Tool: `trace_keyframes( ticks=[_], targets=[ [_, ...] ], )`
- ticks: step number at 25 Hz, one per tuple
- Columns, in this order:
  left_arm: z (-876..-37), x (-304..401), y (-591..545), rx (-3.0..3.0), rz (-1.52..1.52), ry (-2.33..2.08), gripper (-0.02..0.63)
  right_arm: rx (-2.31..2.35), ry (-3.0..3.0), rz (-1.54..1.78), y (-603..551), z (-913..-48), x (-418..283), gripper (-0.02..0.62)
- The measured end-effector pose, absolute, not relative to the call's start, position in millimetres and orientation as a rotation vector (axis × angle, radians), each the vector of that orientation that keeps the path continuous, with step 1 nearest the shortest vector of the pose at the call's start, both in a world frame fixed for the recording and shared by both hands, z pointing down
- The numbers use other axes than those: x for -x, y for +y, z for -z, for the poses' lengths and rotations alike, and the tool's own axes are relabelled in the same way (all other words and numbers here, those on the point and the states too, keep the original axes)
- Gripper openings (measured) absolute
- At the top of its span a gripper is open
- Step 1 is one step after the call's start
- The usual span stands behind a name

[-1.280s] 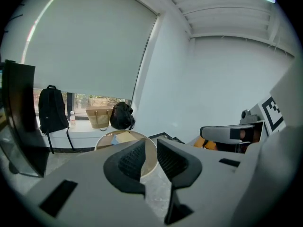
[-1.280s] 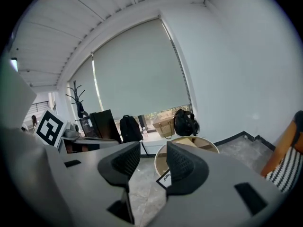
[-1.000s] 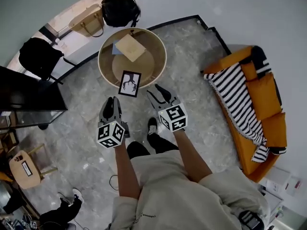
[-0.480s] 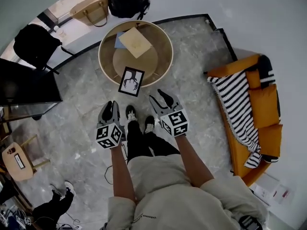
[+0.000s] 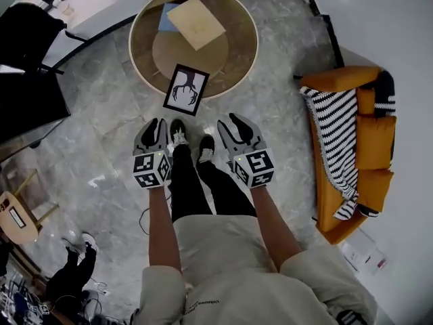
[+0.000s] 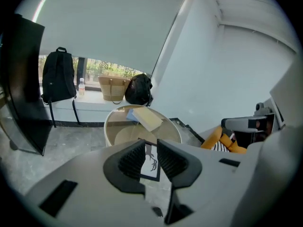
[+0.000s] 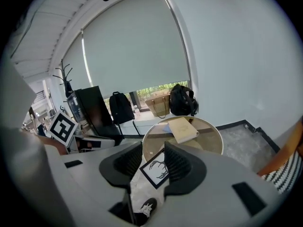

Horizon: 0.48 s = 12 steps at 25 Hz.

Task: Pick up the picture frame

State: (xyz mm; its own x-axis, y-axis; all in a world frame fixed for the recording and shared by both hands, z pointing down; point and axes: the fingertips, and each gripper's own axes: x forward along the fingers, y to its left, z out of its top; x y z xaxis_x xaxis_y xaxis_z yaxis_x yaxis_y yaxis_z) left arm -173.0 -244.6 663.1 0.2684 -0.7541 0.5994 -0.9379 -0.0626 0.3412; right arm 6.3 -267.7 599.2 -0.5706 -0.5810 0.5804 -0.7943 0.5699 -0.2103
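Note:
The picture frame (image 5: 185, 89), black with a white sheet and a dark antler drawing, leans against the near side of the round table (image 5: 250, 53). My left gripper (image 5: 154, 126) hangs short of it, down and to the left, above the floor. Its jaws stand a narrow gap apart with nothing between them. Through that gap the picture frame (image 6: 151, 161) shows farther off. My right gripper (image 5: 230, 122) hangs down and to the right of the frame. Its wider jaws are closing on nothing, and the picture frame (image 7: 157, 169) is seen beyond them.
A tan book (image 5: 195, 22) lies on the table over a blue sheet. My shoes (image 5: 178, 133) stand between the grippers. An orange sofa (image 5: 369, 175) with a striped blanket (image 5: 335, 134) is at the right, and a dark screen (image 5: 27, 107) at the left. Bags (image 6: 138, 90) sit by the window.
Both grippers have sunk toward the floor and sit closer to the shoes. The head view has leaned in, so table and frame look larger and nearer.

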Motion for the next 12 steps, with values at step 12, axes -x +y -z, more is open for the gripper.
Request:
trace_keyframes(
  ticks=[12],
  targets=[
    [-846,180,-264,-1.778,-0.606,-1.258,0.083,-1.081,-2.258,-0.647,-294,-693,-8,0.083]
  ],
)
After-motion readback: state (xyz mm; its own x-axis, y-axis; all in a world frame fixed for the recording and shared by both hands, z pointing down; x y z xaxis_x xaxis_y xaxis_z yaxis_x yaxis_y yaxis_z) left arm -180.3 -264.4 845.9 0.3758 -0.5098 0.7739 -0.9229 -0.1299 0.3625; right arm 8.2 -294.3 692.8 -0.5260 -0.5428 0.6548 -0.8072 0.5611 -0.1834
